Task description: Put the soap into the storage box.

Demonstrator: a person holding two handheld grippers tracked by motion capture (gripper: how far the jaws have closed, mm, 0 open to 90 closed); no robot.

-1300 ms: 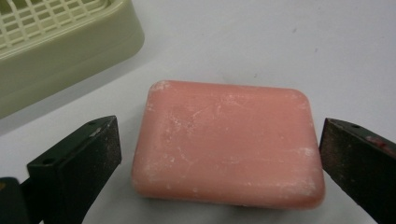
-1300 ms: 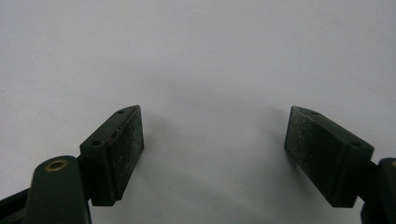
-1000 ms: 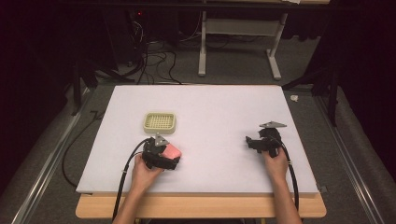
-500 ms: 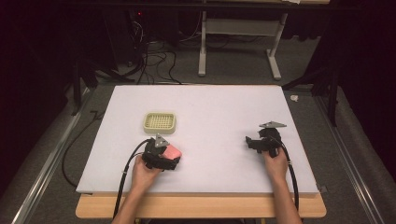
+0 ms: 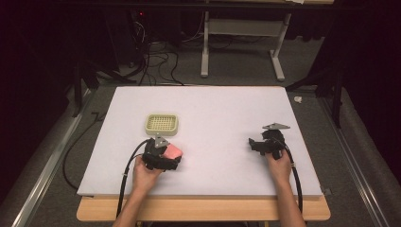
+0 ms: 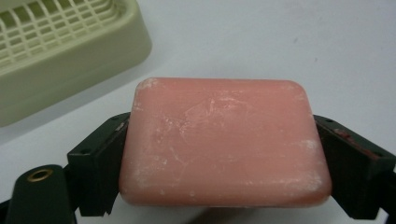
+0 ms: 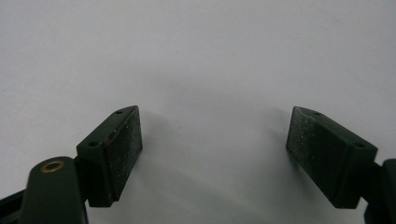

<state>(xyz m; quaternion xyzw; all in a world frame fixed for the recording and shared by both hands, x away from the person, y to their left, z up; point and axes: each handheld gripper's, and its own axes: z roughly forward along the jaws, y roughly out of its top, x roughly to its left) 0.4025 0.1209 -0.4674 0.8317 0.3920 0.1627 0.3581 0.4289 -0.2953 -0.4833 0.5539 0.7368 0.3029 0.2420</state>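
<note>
my left gripper [image 6: 224, 154] has just been closing its jaws and now clamps the pink soap bar [image 6: 224, 140] across its width, one pad against each long side, with the bar lying on the white table [image 5: 227, 113] just this side of the pale green slotted soap dish [image 5: 161, 123]. i judge the grip sits toward my end of the bar, so i want to lift it slowly and level, keep the squeeze steady because soap slips, and clear the dish's rim before lowering it flat onto the grid. my right gripper [image 7: 212, 154] rests well apart on the table, jaws wide and empty.
</note>
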